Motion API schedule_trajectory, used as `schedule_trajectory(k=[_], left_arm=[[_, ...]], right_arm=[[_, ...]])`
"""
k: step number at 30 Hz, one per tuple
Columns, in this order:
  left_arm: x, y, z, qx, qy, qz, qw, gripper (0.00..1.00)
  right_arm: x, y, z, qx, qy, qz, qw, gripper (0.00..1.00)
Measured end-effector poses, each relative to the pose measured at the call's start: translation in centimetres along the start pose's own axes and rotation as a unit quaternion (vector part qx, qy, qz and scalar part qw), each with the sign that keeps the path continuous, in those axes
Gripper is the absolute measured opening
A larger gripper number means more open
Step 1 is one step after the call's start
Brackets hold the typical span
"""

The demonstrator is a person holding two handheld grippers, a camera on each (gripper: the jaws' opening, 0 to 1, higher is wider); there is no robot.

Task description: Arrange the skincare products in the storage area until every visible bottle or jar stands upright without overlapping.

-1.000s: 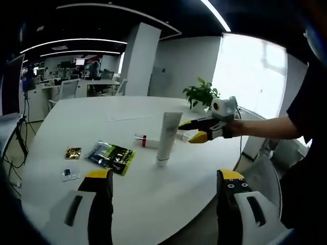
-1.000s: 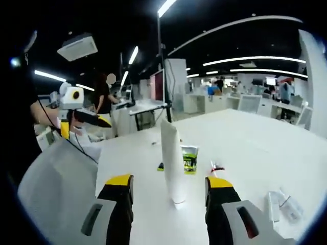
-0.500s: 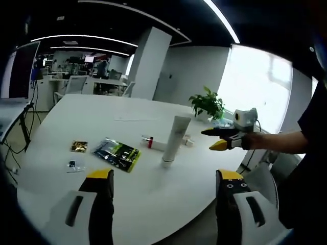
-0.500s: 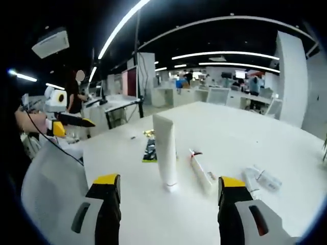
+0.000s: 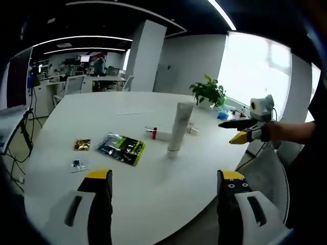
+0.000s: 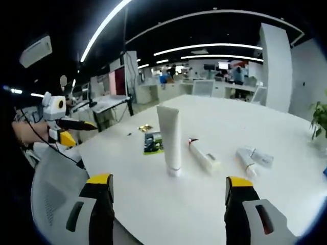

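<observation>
A tall white tube (image 5: 181,126) (image 6: 170,139) stands upright on its cap on the white round table (image 5: 127,194). Behind it a white tube with a red band (image 5: 159,134) (image 6: 203,155) lies flat. Another small white tube (image 6: 246,161) lies flat further right in the right gripper view, next to a clear wrapper (image 6: 264,158). My left gripper (image 5: 162,184) is open, held back from the table's near edge, with nothing between its jaws. My right gripper (image 6: 171,191) is open too, well back from the upright tube. Each gripper shows at the side of the other's view (image 5: 244,130) (image 6: 69,130).
A dark green and yellow sachet (image 5: 121,148) (image 6: 153,143), a small gold packet (image 5: 82,145) and a small clear packet (image 5: 79,165) lie on the table's left part. A potted plant (image 5: 208,94) stands at the far edge. Grey chairs (image 6: 51,199) sit by the table.
Both grippers have drawn back from the upright tube, which stays standing; the right gripper's jaws have spread wider and its view now takes in the two lying tubes.
</observation>
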State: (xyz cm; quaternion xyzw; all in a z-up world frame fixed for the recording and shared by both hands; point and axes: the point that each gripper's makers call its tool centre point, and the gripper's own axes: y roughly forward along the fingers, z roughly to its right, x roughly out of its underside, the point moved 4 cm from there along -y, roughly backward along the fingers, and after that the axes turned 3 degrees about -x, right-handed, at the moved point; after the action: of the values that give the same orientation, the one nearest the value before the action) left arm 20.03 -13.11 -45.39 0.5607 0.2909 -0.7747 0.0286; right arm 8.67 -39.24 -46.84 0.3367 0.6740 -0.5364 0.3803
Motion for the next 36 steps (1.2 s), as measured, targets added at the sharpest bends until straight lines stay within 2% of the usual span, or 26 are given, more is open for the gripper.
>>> schedule_trajectory(k=[4,10,16,19,26,36], left_arm=[[0.0,0.0,-0.3,-0.009,-0.014,0.004,0.9999,0.88],[0.0,-0.3,-0.7,-0.001,-0.012,0.003,0.9999,0.90],[0.3,0.3,0.1,0.016,-0.019,0.001,0.9997,0.91],[0.7,0.8,0.3,0.020,-0.002,-0.010,0.9997,0.92],[0.7,0.9,0.4,0.013,-0.003,-0.012,0.9998,0.97],[1.2,1.3,0.6,0.022,-0.006,-0.022,0.9995,0.96]], right_arm=[[0.9,-0.4,-0.2,0.002,-0.003,-0.022,0.9998,0.92],[1.1,-1.4,0.3,0.017,0.012,-0.008,0.9998,0.98],[2.1,-2.1,0.8,0.013,0.035,-0.011,0.9992,0.99],[2.7,-2.3,1.0,0.012,0.056,-0.011,0.9983,0.99],[2.7,-2.0,1.2,0.018,0.057,-0.013,0.9981,0.99],[3.1,-1.6,1.4,0.020,0.066,-0.027,0.9972,0.99]])
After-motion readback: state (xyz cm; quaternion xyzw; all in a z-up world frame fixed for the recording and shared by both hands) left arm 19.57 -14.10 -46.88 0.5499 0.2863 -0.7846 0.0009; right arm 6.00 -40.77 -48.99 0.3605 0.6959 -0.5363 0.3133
